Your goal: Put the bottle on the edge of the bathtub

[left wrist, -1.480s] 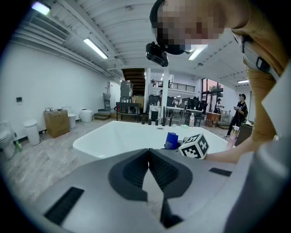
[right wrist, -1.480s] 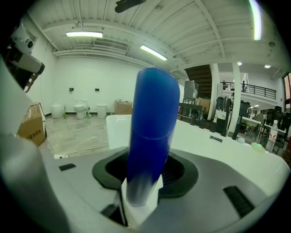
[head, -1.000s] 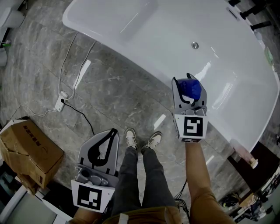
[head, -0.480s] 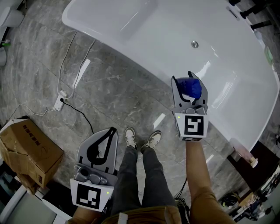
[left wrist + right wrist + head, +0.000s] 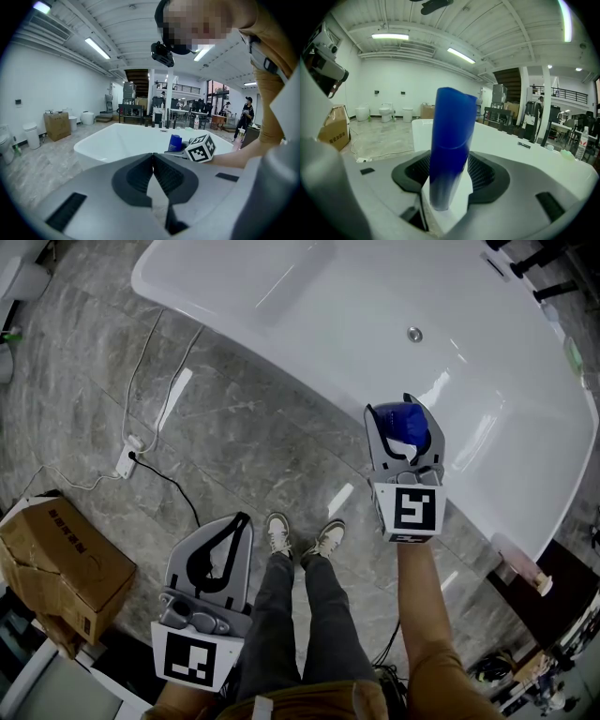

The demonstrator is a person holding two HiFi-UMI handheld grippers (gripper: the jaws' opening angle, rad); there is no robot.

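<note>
The bottle (image 5: pixel 451 140) is seen upright on the near rim of the bathtub (image 5: pixel 309 315), right of centre in the head view, between the jaws of the right gripper (image 5: pixel 401 418). Those jaws have just been opening and are spread, the pads no longer pressed on the bottle. The left gripper (image 5: pixel 153 157) is held at lower left over the floor (image 5: pixel 234 427), its jaws pressed together, nothing between them.

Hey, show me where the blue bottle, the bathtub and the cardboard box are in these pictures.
blue bottle (image 5: pixel 449 140), right gripper view, middle of its body.
bathtub (image 5: pixel 291 352), head view, on its near rim.
cardboard box (image 5: pixel 61 563), head view, on its top face.
</note>
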